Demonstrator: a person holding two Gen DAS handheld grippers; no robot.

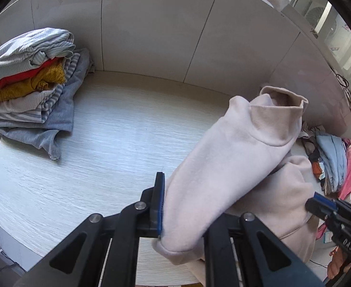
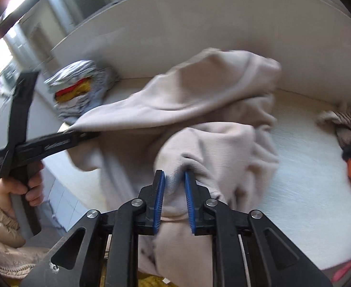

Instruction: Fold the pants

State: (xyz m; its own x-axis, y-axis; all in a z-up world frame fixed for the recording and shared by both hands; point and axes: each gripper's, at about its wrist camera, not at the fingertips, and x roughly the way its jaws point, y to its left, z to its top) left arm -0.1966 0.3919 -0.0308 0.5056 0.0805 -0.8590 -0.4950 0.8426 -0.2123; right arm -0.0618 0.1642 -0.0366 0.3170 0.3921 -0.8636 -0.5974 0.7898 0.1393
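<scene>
The beige fleece pants lie bunched on the pale wooden table. One leg, its cuff open at the far end, is lifted and stretched. My left gripper is shut on that leg; cloth covers its right finger. The right wrist view shows the left gripper pinching the leg's edge at the left. My right gripper stands slightly open, with a fold of the pants between its blue pads near the table's front edge. In the left wrist view the right gripper touches the pants at the right.
A stack of folded clothes sits at the table's back left, also seen as the stack. A loose pile of unfolded clothes lies at the right. White panels wall the table's far side. A person's hand holds the left gripper's handle.
</scene>
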